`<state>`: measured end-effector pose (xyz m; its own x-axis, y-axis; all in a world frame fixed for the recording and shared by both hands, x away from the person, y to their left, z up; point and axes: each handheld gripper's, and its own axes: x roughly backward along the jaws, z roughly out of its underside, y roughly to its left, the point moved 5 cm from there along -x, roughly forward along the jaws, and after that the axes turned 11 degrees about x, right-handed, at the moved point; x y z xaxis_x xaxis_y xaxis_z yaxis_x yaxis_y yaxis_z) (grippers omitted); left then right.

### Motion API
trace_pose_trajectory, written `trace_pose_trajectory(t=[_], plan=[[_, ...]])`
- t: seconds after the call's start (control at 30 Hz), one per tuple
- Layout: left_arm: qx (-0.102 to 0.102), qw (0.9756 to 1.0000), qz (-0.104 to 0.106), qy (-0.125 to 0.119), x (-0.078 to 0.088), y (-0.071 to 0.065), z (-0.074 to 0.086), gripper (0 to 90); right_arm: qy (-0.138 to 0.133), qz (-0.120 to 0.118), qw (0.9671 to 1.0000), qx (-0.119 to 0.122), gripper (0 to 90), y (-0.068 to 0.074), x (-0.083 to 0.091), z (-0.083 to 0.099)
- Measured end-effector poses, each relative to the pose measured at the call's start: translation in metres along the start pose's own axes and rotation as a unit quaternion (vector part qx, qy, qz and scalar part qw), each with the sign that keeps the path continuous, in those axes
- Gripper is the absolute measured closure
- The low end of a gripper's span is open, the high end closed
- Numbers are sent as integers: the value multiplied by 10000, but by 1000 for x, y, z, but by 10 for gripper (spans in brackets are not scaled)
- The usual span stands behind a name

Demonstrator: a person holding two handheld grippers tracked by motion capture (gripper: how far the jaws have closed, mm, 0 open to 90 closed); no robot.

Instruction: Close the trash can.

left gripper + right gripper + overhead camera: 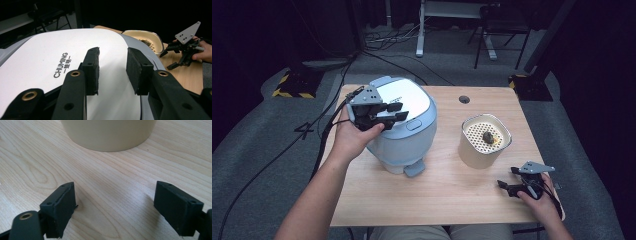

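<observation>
Rice cooker [404,122] lid is down, unopened. Left gripper [387,112] hovers over it, jaws parted, empty. Right gripper [517,182] rests spread on the table [447,195], beige pot [484,140] untouched.

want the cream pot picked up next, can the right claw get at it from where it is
Probably yes. The right claw sits open low over the table, facing the cream pot, with bare wood between them. The rice cooker stands off to the left, out of the way.
</observation>
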<state>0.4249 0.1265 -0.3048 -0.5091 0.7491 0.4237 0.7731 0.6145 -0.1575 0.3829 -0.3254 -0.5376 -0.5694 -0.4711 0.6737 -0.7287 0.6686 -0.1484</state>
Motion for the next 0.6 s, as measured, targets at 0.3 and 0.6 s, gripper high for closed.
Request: trace_pose_trajectory(t=[0.3,0.6], plan=[[-169,9990,-381,153,-4,-4,-1,666,2,-32,10000,24,180,1,0,0],[199,9997,-47,-146,8,-8,-3,388,-8,-41,10000,21,178,1,0,-1]])
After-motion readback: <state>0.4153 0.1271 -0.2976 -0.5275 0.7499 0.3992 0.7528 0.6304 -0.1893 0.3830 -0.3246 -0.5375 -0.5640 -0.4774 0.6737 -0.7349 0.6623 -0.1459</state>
